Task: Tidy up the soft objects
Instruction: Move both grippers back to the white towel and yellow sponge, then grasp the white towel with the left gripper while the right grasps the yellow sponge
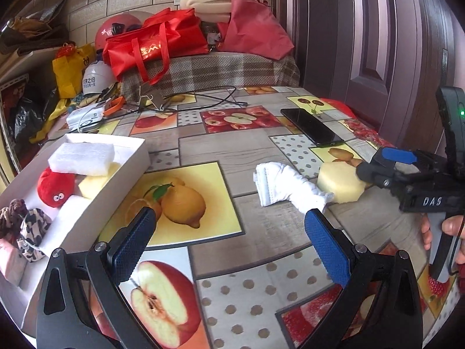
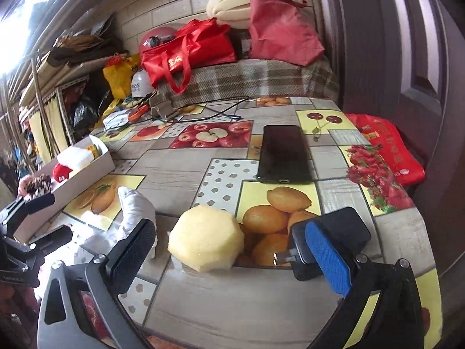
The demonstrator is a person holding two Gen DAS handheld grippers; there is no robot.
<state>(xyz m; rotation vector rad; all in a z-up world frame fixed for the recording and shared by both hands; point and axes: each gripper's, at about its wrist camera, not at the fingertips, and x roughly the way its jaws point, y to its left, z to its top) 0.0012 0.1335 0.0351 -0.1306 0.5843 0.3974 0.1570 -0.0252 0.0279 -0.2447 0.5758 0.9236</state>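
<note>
At lower left of the left wrist view, the white box (image 1: 128, 171) runs off the frame edge, cutting off a pink item (image 1: 10, 258), perhaps cloth. The right gripper (image 1: 377, 171) hides the yellow sponge's (image 1: 338, 179) right side. Helmet lettering (image 1: 90, 81) is too small to read.

Taking the sponge (image 2: 207, 242) as the landmark: the folded cloth (image 2: 136, 212) lies just to its left, apparently touching it. Farther left sits the box (image 1: 122, 171), holding a foam block (image 1: 81, 158), a plush toy (image 1: 56, 187) and other soft items. Behind the sponge, toward the wall, lies the phone (image 2: 283, 153). Just right of the sponge rests a charger (image 2: 328, 241). All sit on the table (image 2: 232, 305).
</note>
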